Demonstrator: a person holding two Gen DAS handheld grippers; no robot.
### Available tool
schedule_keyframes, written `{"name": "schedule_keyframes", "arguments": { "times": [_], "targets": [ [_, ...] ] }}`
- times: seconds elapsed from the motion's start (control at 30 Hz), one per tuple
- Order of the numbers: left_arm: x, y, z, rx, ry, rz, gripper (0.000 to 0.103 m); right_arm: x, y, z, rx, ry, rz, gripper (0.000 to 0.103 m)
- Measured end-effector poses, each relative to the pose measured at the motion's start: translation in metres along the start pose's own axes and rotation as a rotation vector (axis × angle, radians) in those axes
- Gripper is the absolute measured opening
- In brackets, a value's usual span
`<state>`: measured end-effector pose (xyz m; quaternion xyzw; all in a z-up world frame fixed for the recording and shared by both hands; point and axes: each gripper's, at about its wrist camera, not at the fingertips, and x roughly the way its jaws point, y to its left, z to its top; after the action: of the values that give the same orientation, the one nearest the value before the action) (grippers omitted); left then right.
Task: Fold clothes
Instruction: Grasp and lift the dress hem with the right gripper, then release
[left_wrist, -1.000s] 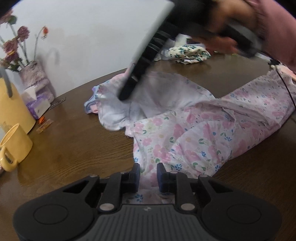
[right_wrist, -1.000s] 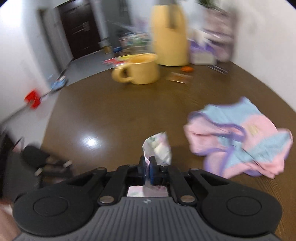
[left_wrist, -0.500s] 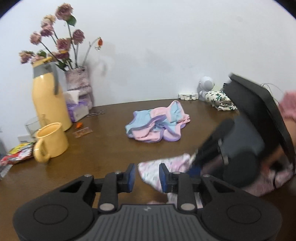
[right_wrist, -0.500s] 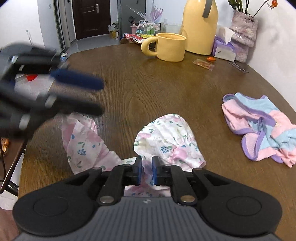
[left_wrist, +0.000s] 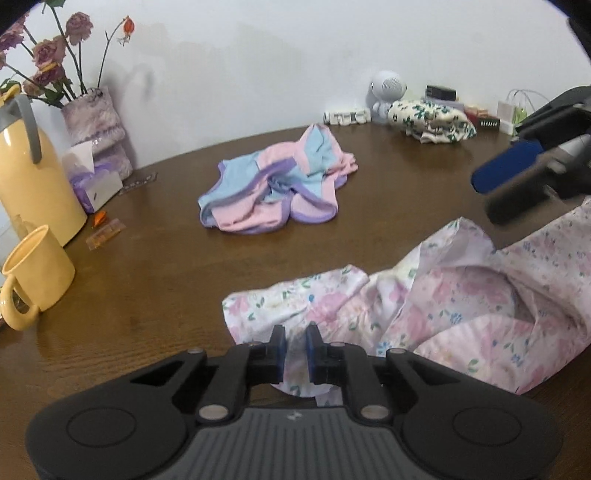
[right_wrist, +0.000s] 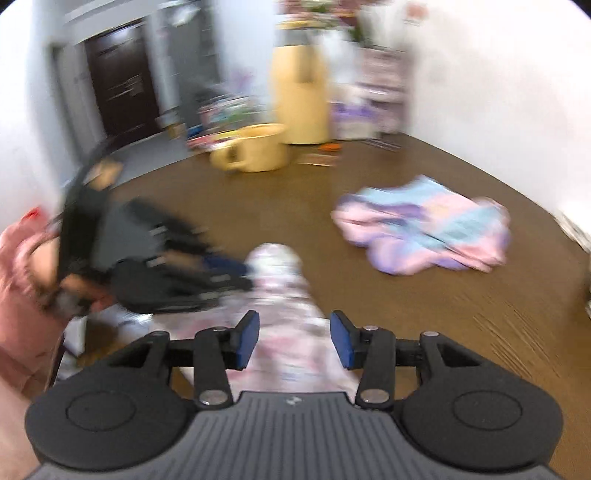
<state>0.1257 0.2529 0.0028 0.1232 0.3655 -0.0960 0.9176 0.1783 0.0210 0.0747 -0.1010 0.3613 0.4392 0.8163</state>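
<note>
Left gripper (left_wrist: 294, 345): jaws narrow, having just been closing, pinching the near hem of the floral garment (left_wrist: 424, 314) at 6 o'clock in the left wrist view.
Right gripper (right_wrist: 293, 339): jaws apart, having just been opening; floral cloth lies between the blue pads (right_wrist: 341, 343) without either pressing it. In the left wrist view it hangs at 3 o'clock above the cloth.
Floral garment: crumpled on the brown table (left_wrist: 155, 295); its long axis runs from 6 o'clock out toward 3 o'clock, the bunched near end pointing at the left gripper.
Hand (right_wrist: 33, 273): pink sleeve, at 9 o'clock in the blurred right wrist view.
Pastel garment (left_wrist: 277, 192): heaped at 12 o'clock, well apart from the floral one.
Yellow mug (left_wrist: 35, 275): at 9 o'clock.
Yellow jug (left_wrist: 33, 173): behind the mug, at 10 o'clock.
Folded leafy cloth (left_wrist: 432, 120): far edge, at 1 o'clock, by the wall.
</note>
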Motion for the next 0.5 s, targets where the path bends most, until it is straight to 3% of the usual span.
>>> {"name": "schedule_keyframes", "arguments": {
  "times": [0.07,0.13,0.23,0.37,0.5],
  "targets": [
    [0.001,0.002,-0.002,-0.008,0.008,0.011,0.011,0.012,-0.016,0.000,0.074,0.015,0.014,0.032],
    [0.000,0.003,-0.002,-0.017,0.011,0.023,0.012,0.029,-0.022,0.001,0.119,0.036,0.057,0.032],
    [-0.014,0.005,-0.001,-0.027,-0.026,0.035,0.012,0.048,-0.016,-0.001,0.123,0.082,0.128,0.017],
    [-0.034,0.002,0.008,-0.011,-0.100,0.010,0.012,0.061,0.011,-0.013,0.010,0.154,0.154,0.016],
    [-0.026,-0.013,0.018,0.043,-0.095,-0.047,0.013,0.065,0.019,-0.025,-0.010,0.177,0.113,0.016]
  ]
}}
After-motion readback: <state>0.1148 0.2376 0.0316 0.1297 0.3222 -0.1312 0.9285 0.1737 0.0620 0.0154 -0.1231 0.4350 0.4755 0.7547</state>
